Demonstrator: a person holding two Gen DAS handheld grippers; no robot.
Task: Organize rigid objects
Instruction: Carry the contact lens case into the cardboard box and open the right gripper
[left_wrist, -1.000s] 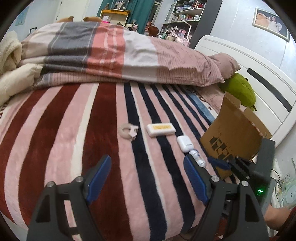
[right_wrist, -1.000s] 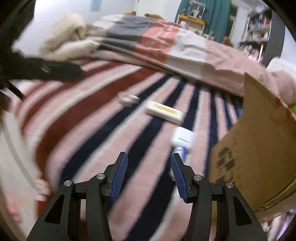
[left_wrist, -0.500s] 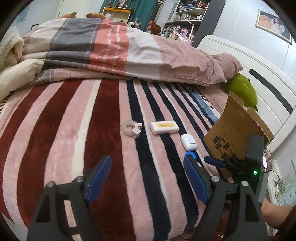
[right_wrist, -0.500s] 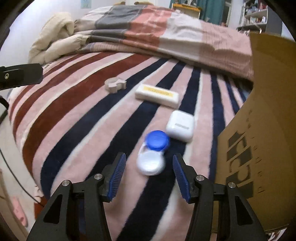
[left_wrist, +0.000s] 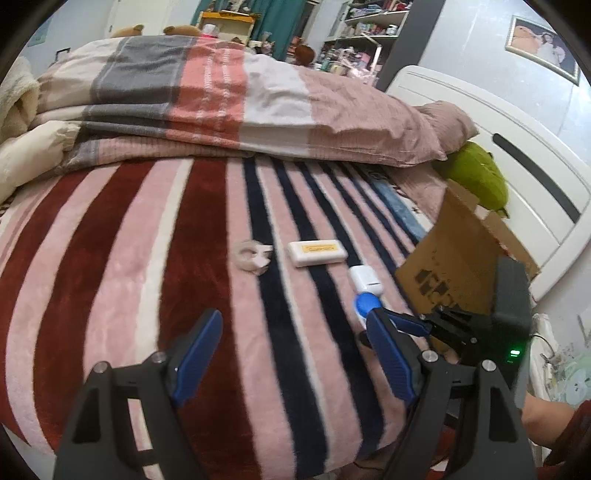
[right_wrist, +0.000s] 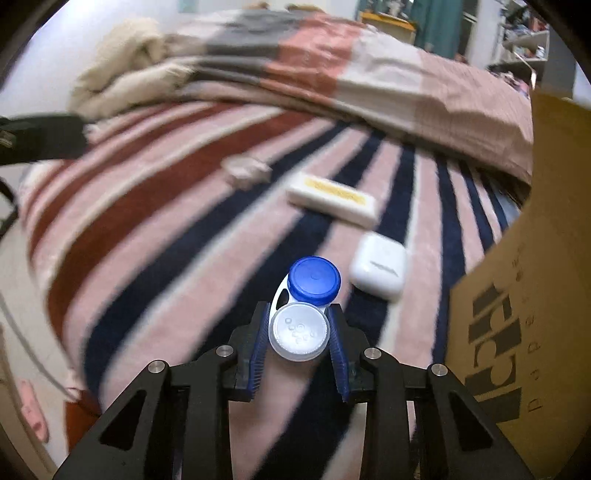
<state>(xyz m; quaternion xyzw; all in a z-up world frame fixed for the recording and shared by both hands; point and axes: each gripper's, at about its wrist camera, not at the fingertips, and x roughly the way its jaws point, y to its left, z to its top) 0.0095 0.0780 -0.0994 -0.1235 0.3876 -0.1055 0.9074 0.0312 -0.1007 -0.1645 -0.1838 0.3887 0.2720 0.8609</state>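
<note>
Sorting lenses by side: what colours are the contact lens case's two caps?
One blue, one white, on the contact lens case; clearest in the right wrist view.

Beside the cardboard box (left_wrist: 454, 266), the left gripper's right finger (left_wrist: 388, 354) hides the lens case's (left_wrist: 365, 304) white cap; shelf items stay unreadably small.

Fleecy striped blanket (left_wrist: 122, 266), smooth plastic lens case (right_wrist: 304, 306), glossy white earbud case (right_wrist: 378, 269), matt cardboard box (right_wrist: 524, 277)

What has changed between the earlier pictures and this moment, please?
The right gripper moved in over the contact lens case; its jaws have just been closing and now clamp its white cap. The left gripper, earbud case, white bar and ring stayed put.
</note>
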